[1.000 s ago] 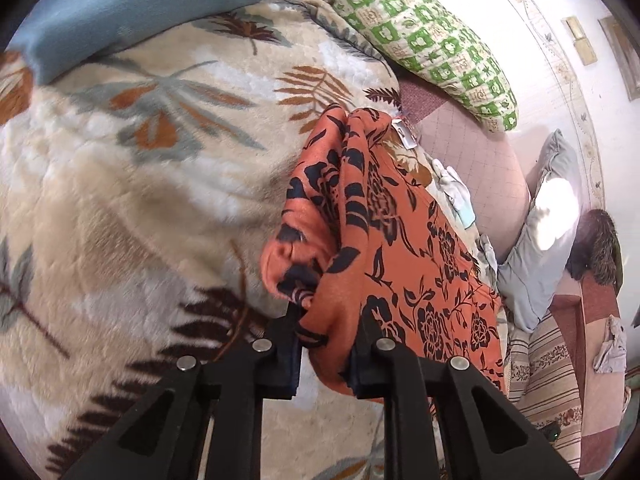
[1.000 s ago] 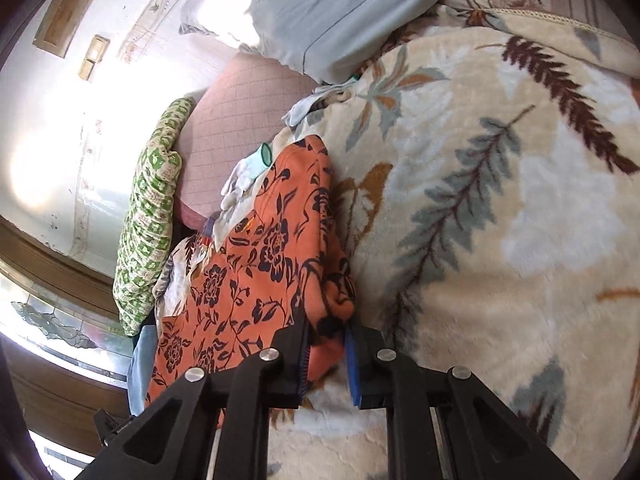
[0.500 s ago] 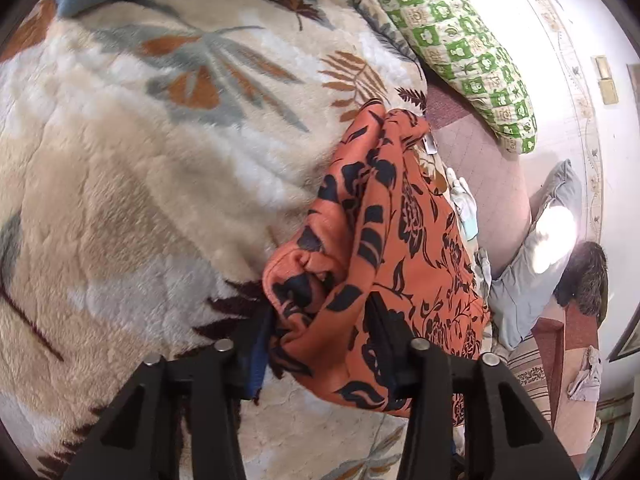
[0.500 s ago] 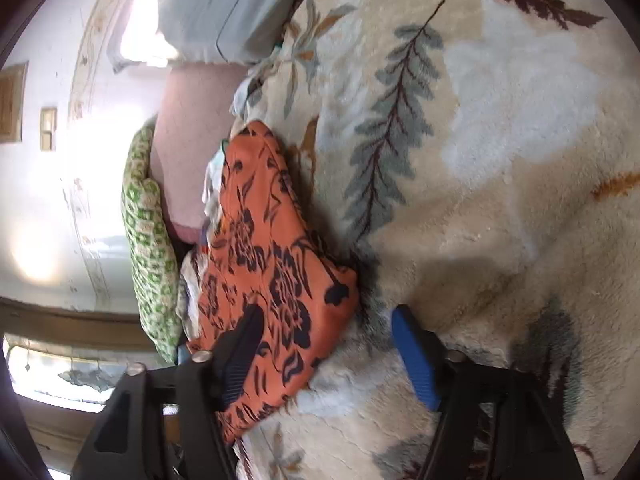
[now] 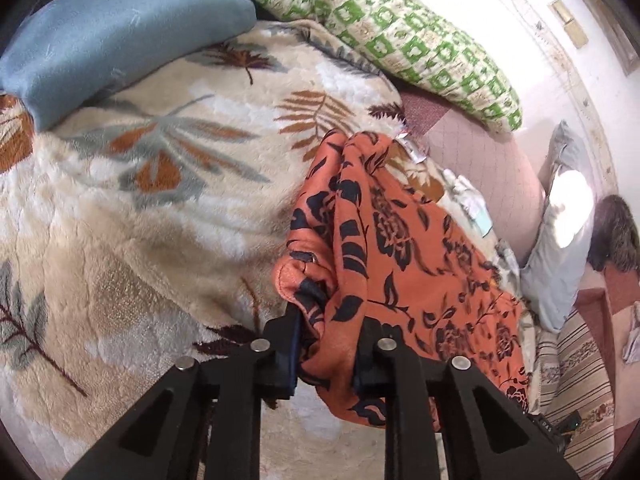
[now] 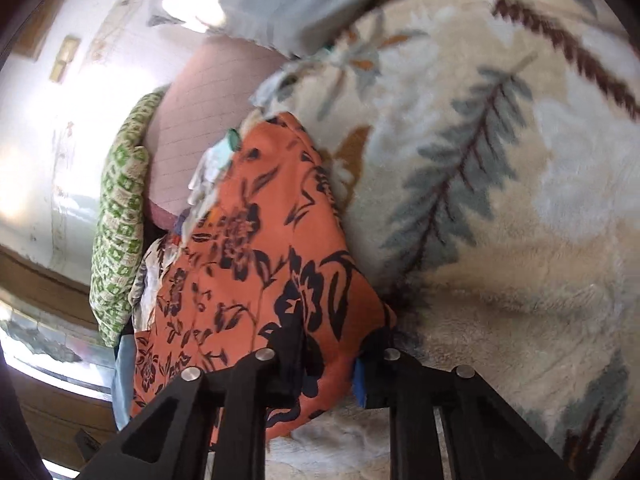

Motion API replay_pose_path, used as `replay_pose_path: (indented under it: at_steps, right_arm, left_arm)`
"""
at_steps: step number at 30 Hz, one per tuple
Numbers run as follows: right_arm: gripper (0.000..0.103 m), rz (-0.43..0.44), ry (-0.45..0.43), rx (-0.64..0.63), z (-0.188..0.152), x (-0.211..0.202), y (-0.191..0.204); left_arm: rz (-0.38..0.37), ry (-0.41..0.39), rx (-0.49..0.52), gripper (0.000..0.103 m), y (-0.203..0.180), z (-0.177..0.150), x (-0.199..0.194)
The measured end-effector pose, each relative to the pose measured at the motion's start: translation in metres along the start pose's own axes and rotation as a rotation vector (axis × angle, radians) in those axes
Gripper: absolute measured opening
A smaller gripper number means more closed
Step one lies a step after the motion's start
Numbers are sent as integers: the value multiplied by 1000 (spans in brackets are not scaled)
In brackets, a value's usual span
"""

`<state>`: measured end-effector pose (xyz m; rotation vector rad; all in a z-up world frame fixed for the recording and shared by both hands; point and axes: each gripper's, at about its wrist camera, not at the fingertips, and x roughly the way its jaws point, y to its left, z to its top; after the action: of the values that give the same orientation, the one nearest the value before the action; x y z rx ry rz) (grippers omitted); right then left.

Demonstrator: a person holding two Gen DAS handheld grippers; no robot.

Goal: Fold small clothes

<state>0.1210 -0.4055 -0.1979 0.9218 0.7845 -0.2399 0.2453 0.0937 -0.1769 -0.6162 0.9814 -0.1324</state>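
Note:
An orange garment with black flowers lies in a loose fold on a cream leaf-patterned blanket. My left gripper has its jaws closing on a bunched near corner of the garment, and the cloth fills the gap between the pads. In the right wrist view the same garment runs away from me up and to the left. My right gripper is also closing, with the garment's other near corner pinched between its pads. That view is slightly blurred.
A blue pillow and a green checked pillow lie at the blanket's far side. A grey pillow leans on the pink mattress. Small pale clothes sit beyond the garment. The blanket spreads wide to the right.
Both grippers held the garment's edge, opened wide half a second ago with the cloth loose between the fingers, and have closed on it again. The right view has dipped toward the blanket.

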Motion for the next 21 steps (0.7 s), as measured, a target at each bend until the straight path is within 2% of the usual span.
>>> replay_pose_path:
  at_steps: [6,12,14,16,18,19,21]
  right_arm:
    - [16,18,-60,-86,-7,-34,19]
    - [16,-27,-58,-122,-23,-53,20]
    - [16,-58,8,-110,-27,-45,8]
    - [20,-77,85,-27,-26,-31,-11]
    - [27,-49,123,111,-23,-30,-30]
    - [32,-56,118,154,-20,-36,-35]
    - [33,-73,74,162,-11,-52,-34]
  left_arm:
    - [-23,-42,34,16,-3,4,-26]
    - [1,79,-27,17,24,-8,-24]
    - [35,135,-34,19,34,-12,-15]
    - [40,153,-92,29,45,-11,-14]
    - [33,140,-153,32,56,-5,-22]
    - [38,123,-170,38,60,-1,-27]
    - [81,52,-191,44,66,7,-42]
